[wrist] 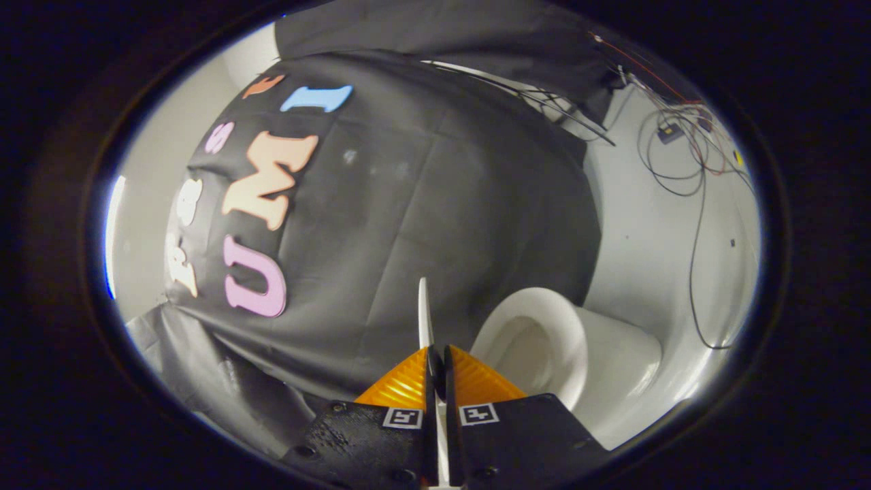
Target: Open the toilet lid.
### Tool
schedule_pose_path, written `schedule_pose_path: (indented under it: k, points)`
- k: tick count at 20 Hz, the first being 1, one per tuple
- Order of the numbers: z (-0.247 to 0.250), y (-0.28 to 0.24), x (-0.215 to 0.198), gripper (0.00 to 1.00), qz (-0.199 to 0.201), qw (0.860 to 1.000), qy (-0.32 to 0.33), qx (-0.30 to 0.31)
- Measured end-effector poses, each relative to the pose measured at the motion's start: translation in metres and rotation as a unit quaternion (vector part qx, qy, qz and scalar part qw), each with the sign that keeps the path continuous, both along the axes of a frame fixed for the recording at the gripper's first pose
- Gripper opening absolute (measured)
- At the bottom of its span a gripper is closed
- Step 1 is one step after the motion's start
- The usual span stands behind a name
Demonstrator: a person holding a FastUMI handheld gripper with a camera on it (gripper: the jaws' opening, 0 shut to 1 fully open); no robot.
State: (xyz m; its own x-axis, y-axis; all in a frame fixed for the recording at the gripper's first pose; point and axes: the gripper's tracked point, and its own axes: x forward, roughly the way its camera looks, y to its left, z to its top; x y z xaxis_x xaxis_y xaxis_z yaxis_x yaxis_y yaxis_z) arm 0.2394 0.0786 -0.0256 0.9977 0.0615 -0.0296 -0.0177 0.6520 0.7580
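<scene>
A: Where's the toilet lid (423, 314)?

B: Pinched edge-on in the tool (439, 361), both fingers pressed narrow on its thin rim. It stands up from the fingers, just left of the toilet bowl (537, 340), which lies open.

A: How will it handle?

B: I'd judge it stiff, light, smooth plastic, so likely slippery. The rim edge farthest from the hinge looks the best hold; too little bite there could let it slip and slam down on the bowl.

Mock bathroom inside a test booth.
Black cloth wall (442, 224) draped behind a white toilet (578, 354), loose cables (687, 163) trailing across the pale floor (653, 231).
</scene>
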Motion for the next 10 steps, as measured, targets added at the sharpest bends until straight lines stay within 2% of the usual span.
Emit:
schedule_pose_path:
  k: [5,10]
  points:
    - [0.046,0.071,-0.005,0.07,0.026,0.995,-0.013,-0.094]
    - [0.066,0.112,-0.007,0.07,0.015,0.981,0.013,-0.194]
